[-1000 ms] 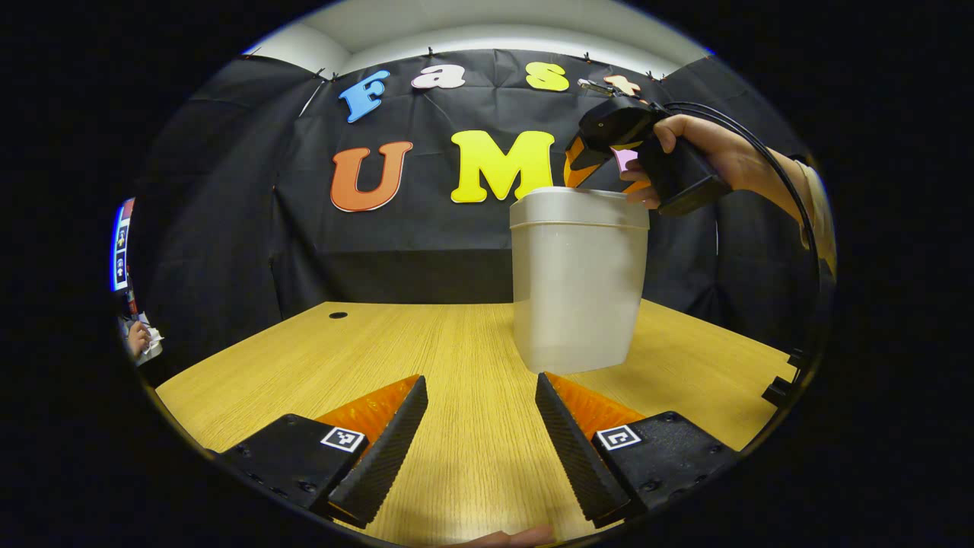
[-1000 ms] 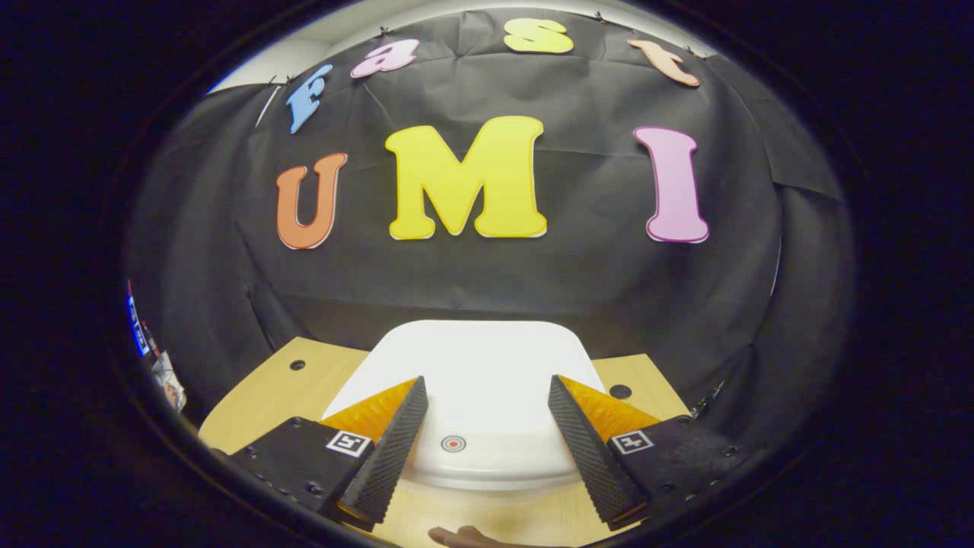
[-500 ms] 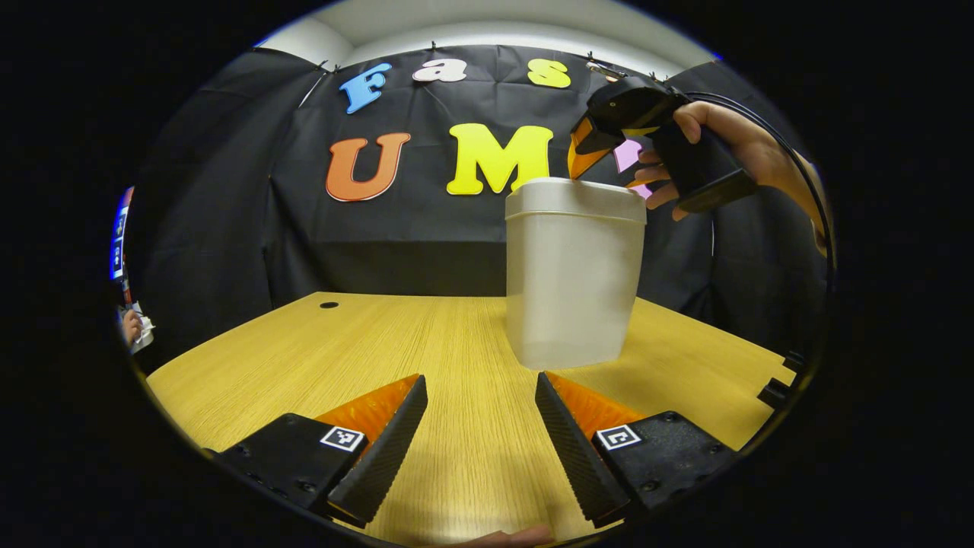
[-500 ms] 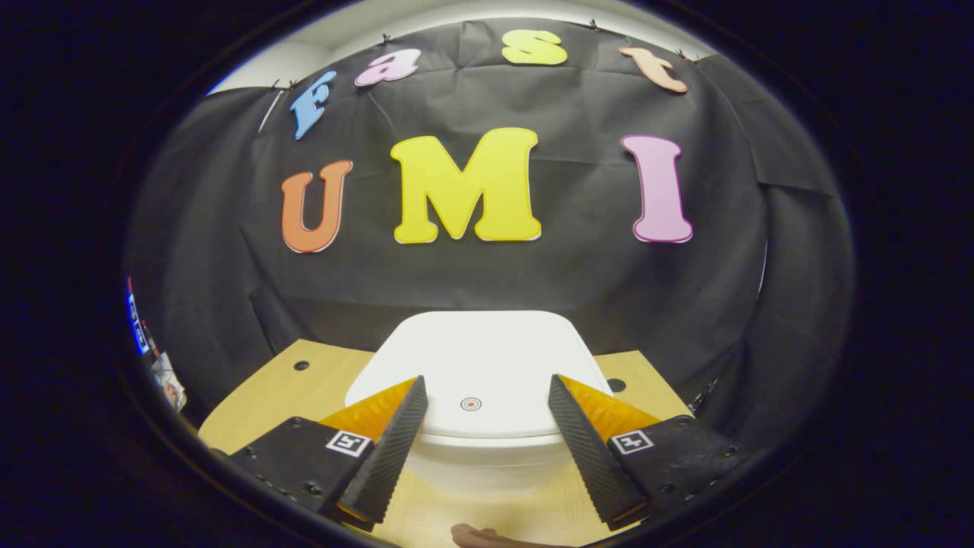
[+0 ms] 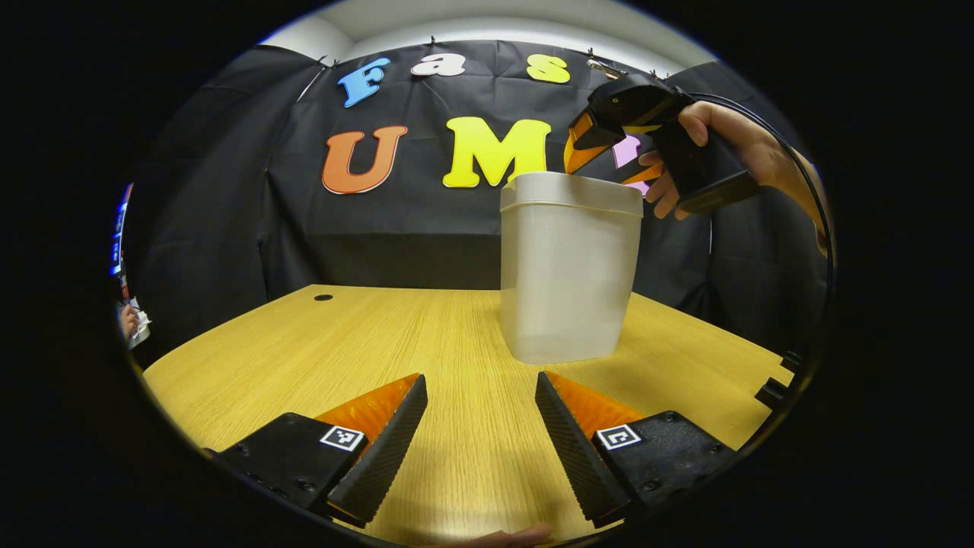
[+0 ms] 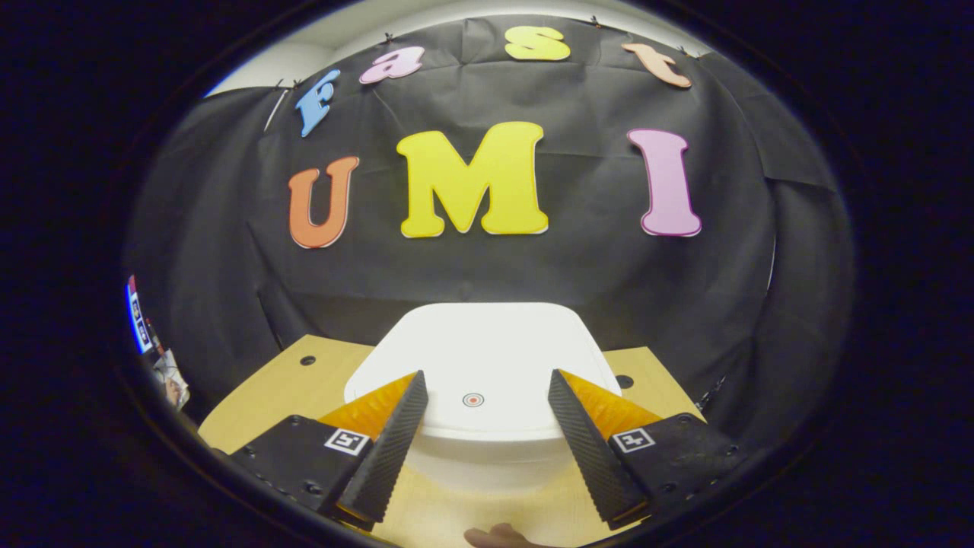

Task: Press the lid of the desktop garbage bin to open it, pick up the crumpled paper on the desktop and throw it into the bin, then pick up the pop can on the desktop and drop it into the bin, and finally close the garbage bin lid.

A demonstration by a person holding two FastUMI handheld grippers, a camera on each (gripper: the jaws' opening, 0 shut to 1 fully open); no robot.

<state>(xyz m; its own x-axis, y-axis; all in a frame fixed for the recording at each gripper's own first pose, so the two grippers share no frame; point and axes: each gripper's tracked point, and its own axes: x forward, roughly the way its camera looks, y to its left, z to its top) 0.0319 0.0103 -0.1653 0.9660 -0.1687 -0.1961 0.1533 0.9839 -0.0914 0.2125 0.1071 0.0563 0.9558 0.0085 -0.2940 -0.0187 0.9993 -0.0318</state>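
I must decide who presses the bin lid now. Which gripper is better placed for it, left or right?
Right. The right gripper hangs open just above the closed lid of the bin, near its round mark. The left gripper sits low over the table, short of the bin.

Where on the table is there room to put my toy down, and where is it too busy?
The wooden table is bare between the bin and the small hole near the far left corner, and in front of the left gripper. It is crowded above the bin's lid, where the right gripper hovers, jaws open.
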